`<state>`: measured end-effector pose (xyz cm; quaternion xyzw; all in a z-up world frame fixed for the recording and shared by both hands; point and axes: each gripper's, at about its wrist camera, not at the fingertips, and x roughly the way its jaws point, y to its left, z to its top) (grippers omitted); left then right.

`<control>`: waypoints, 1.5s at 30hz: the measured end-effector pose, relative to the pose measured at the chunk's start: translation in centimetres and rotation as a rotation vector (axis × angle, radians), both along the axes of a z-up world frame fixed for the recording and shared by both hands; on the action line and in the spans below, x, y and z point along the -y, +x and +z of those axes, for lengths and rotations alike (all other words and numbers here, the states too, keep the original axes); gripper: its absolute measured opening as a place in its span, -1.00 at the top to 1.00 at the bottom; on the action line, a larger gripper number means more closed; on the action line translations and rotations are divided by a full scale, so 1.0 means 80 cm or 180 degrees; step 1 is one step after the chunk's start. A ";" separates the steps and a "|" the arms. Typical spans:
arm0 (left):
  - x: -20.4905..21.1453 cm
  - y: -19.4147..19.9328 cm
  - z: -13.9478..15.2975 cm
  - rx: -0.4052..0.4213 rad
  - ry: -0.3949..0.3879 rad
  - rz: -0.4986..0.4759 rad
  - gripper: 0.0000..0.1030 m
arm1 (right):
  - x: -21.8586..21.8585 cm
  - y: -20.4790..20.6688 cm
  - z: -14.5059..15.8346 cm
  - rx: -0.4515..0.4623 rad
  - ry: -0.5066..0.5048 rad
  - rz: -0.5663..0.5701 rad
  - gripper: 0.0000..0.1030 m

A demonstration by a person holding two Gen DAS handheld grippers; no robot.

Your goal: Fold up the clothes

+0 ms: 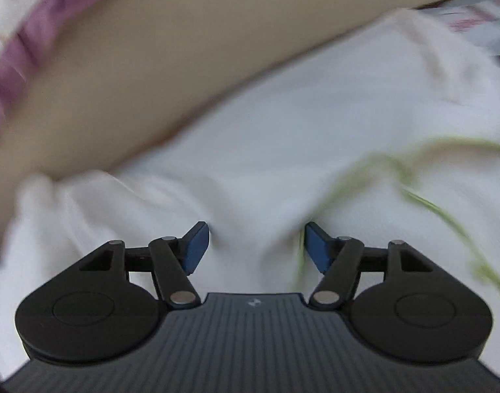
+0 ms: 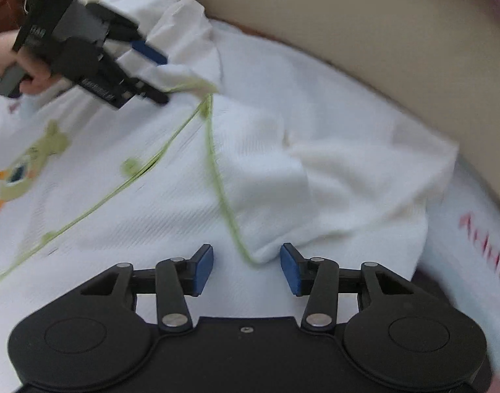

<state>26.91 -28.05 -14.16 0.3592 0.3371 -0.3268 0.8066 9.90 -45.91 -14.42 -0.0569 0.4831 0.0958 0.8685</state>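
On white garment (image 2: 282, 150), both hand-held grippers (image 1: 256, 245) (image 2: 246, 265) spread apart

"What surrounds the work area?"
"A beige padded headboard (image 2: 364, 26) curves across the back, with a strip of purple fabric (image 1: 24, 49) beyond it."
"And underneath?"
"A pale bedsheet with pink lettering (image 2: 485, 245). At far left, an orange-brown wooden surface (image 2: 3, 3). Soft, even light."
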 end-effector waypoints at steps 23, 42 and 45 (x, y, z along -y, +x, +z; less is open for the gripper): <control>0.108 -0.001 0.048 -0.0471 -0.1273 -0.0395 -0.59 | 0.051 0.085 0.089 0.0995 0.0215 -0.0691 0.81; 0.100 0.073 0.002 -0.0874 -0.2070 0.1533 -0.40 | 0.189 -0.008 0.012 0.0560 0.0871 -0.2040 0.09; 0.084 0.078 0.008 -0.0563 -0.2049 0.1796 -0.37 | 0.196 0.003 0.005 0.0587 0.1038 -0.2127 0.03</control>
